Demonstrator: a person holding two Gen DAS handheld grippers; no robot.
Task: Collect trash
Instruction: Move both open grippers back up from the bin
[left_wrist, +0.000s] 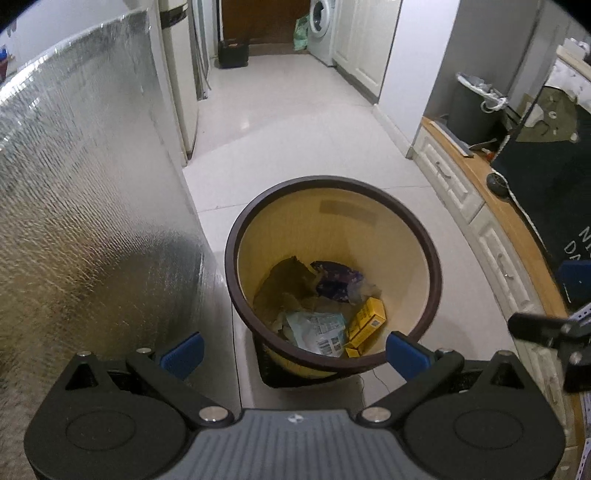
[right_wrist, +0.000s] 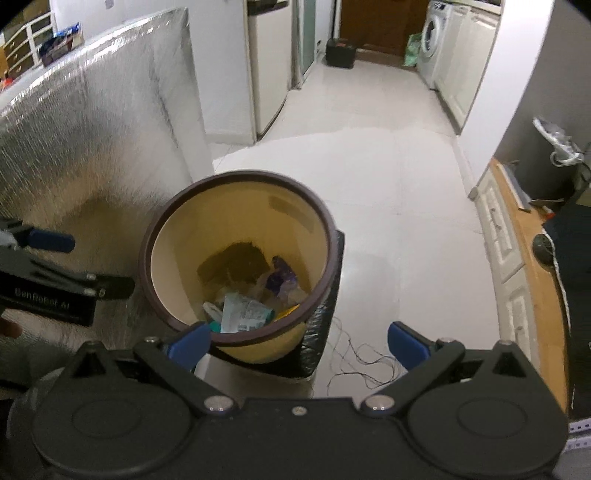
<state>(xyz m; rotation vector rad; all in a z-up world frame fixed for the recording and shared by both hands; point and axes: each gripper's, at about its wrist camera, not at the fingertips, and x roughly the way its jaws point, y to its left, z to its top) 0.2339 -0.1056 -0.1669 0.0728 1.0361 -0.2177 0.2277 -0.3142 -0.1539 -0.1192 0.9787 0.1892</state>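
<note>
- Left gripper (left_wrist: 295, 345): blue-padded fingers (left_wrist: 183, 349) spread wide, nothing between them; positioned above the near rim of the trash bin (left_wrist: 424, 236).
- Right gripper (right_wrist: 297, 343): fingers (right_wrist: 408, 345) likewise spread wide and empty; its left finger pad overlaps the bin's (right_wrist: 162, 236) near rim in the right wrist view — contact cannot be confirmed.
- Trash bin: round, cream interior, dark brown rim, standing on the pale tiled floor (left_wrist: 295, 147) with a black wrapped block (right_wrist: 321, 332) under or beside its base.
- Bin contents: a yellow box (left_wrist: 367, 319) against the near-right wall, a pale printed pouch (left_wrist: 317, 330) beside it, a dark purple wrapper (left_wrist: 334, 282) behind them, and a brown-green scrap (left_wrist: 288, 280) at the far left.
- Silver foil-faced panel (left_wrist: 85, 184): upright, just left of the bin.
- Wooden-topped desk (left_wrist: 517, 218): runs along the right, with white drawer fronts below and a dark cloth (left_wrist: 554, 173) on top.
- Thin dark thread (right_wrist: 365, 365): lies loose on the floor right of the bin.
- Washing machine (left_wrist: 321, 27): at the far end of the passage.
</note>
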